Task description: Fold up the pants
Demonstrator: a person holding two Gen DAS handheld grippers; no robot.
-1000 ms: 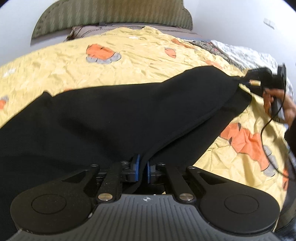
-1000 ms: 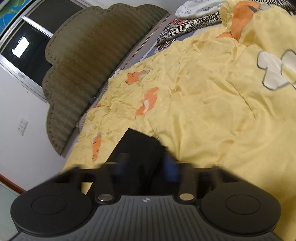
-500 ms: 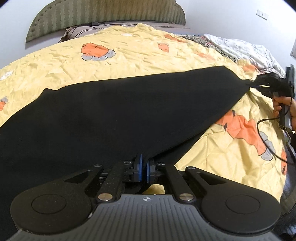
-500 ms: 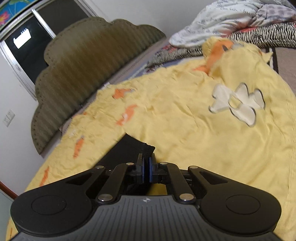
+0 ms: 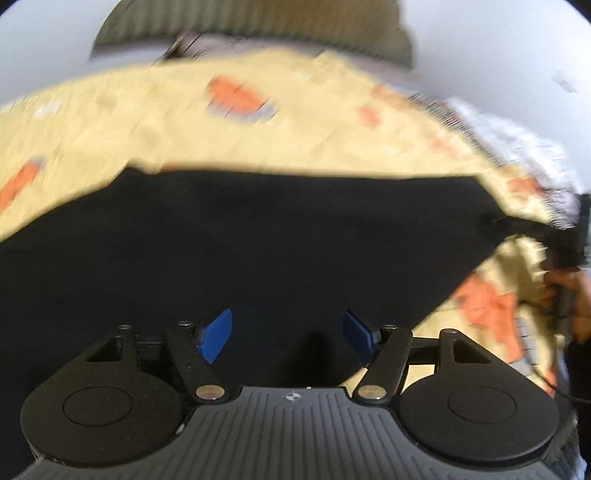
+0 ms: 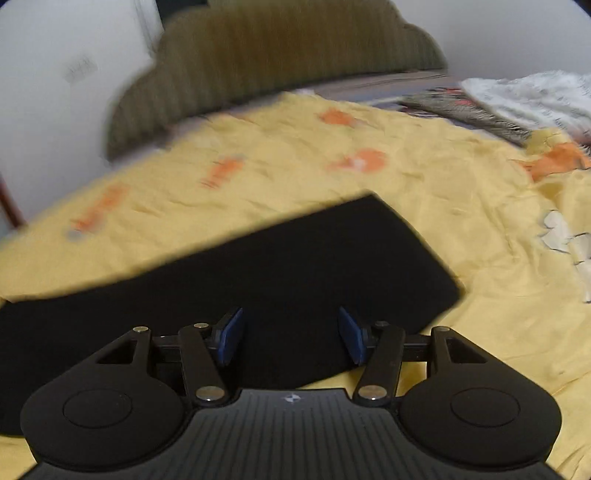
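**Left tool letting go over the black pants**

The left tool (image 5: 288, 334) is opening its jaws, blue pads (image 5: 216, 334) standing apart and gripping nothing, with the black pants (image 5: 258, 251) lying spread beneath them on the yellow bedspread (image 5: 147, 129). At three o'clock the right tool (image 5: 569, 236), blurred, is sitting at the pants' far corner, a hand (image 5: 576, 295) holding it. At twelve o'clock the headboard (image 5: 258, 29) is showing.

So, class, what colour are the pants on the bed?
Plain black pants, clearest in the right wrist view.
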